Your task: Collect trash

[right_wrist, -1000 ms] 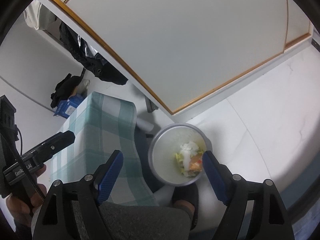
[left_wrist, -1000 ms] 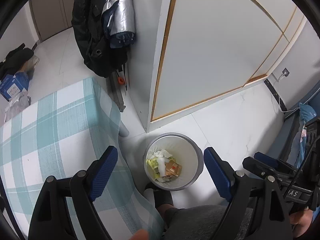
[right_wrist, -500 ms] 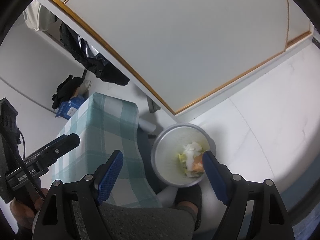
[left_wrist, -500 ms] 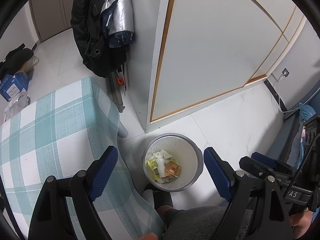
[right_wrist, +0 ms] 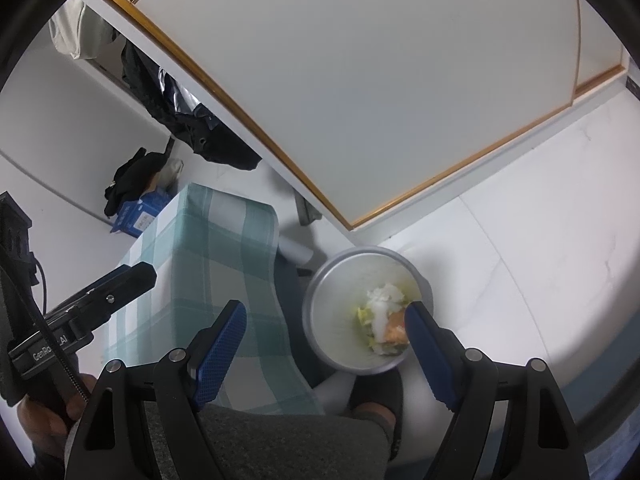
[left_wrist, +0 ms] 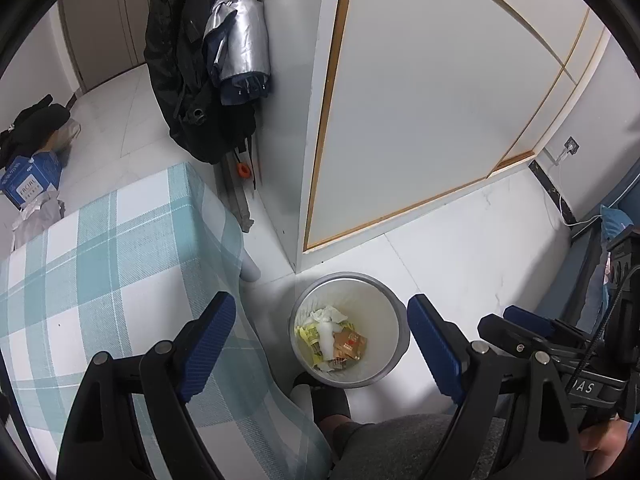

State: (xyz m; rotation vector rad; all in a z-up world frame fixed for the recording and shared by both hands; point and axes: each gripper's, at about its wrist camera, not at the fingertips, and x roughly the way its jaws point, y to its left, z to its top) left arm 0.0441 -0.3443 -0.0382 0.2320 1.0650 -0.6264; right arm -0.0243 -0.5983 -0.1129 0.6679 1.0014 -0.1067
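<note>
Both the left gripper (left_wrist: 322,336) and the right gripper (right_wrist: 324,340) hang wide open and empty above the wastebasket (left_wrist: 390,374); the person should next scan the checked tablecloth (left_wrist: 100,264) for leftover trash.

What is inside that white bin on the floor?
In the white bin: crumpled white tissue, yellow wrappers and an orange-brown packet. Whatever lies beneath that pile is covered.

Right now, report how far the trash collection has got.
Done: the waste bin on the floor beside the checked tablecloth already holds crumpled tissue, yellow wrappers and an orange packet. In hand: nothing; the left hand-held gripper and the right hand-held gripper both stand open and empty above the bin. Left: no loose trash shows on the visible cloth or floor tiles, so the job looks close to finished.
</note>
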